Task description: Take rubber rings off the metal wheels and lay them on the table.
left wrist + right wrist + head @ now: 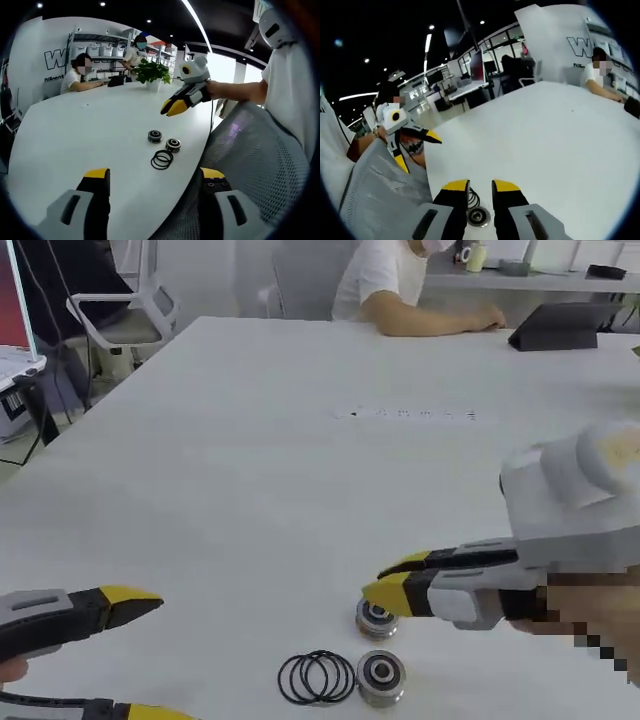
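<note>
Two metal wheels (376, 618) (381, 676) lie near the front edge of the white table (300, 470), with a small pile of black rubber rings (316, 677) just left of the nearer wheel. My right gripper (378, 580) hovers just above the farther wheel, jaws a narrow gap apart and holding nothing. In the right gripper view that wheel (478, 216) shows low between the jaws, beside the rings (472, 198). My left gripper (150, 658) stands wide open at the bottom left, well apart from the wheels. The left gripper view has both wheels (155, 136) (173, 145), the rings (162, 159) and the right gripper (176, 106).
A person (400, 285) sits at the far side of the table with an arm resting on it, beside a black case (560, 328). A white chair (130, 310) stands at the far left. A potted plant (152, 72) stands on the far end. A mesh chair back (250, 145) is near the table's edge.
</note>
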Action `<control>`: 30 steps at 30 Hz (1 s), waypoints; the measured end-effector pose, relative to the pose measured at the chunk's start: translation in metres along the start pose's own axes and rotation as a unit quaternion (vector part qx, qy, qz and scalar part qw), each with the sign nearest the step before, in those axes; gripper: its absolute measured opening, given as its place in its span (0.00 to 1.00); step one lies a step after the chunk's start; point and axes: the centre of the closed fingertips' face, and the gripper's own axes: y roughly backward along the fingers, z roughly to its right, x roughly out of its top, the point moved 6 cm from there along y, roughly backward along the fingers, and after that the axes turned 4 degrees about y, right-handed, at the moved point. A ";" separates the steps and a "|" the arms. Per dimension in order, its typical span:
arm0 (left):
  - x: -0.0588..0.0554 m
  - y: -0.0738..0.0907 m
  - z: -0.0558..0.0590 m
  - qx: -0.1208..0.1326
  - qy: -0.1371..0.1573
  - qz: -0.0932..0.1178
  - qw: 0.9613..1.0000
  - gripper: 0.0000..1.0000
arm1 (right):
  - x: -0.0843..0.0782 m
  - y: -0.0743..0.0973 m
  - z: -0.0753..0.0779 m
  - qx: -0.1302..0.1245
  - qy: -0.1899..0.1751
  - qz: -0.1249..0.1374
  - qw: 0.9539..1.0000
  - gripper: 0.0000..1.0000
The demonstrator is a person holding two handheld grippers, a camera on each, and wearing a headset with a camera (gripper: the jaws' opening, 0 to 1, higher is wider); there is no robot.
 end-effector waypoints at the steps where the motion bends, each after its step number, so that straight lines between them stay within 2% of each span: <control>1: 0.000 0.001 0.000 -0.001 0.001 0.003 1.000 0.70 | 0.004 0.006 0.000 -0.003 0.006 0.007 1.000 0.19; 5: 0.003 0.003 0.000 -0.003 -0.001 0.008 1.000 0.70 | 0.014 0.024 0.000 -0.012 0.020 0.024 0.999 0.25; 9: 0.004 0.003 -0.001 -0.004 -0.002 0.012 1.000 0.72 | 0.009 0.039 -0.002 -0.021 0.044 0.031 0.998 0.35; 12: 0.004 0.003 -0.002 -0.004 0.000 0.015 1.000 0.73 | -0.007 0.050 -0.003 -0.032 0.062 0.018 0.997 0.43; 14: 0.003 0.003 -0.001 -0.003 0.002 0.016 1.000 0.75 | -0.018 0.056 -0.002 -0.037 0.059 0.015 0.997 0.48; 17: 0.000 0.002 -0.001 -0.005 0.006 0.014 1.000 0.77 | -0.033 0.062 -0.003 -0.042 0.041 0.011 0.998 0.53; 21: -0.004 0.002 0.000 -0.002 0.012 0.010 1.000 0.81 | -0.059 0.069 -0.003 -0.057 0.021 -0.008 0.998 0.59; 24: -0.005 0.001 0.003 -0.006 0.030 0.015 0.999 0.86 | -0.078 0.073 -0.003 -0.067 -0.001 -0.020 0.998 0.64; 30: -0.006 0.002 0.004 -0.001 0.047 0.021 0.999 0.87 | -0.100 0.079 -0.004 -0.084 -0.021 -0.037 0.996 0.78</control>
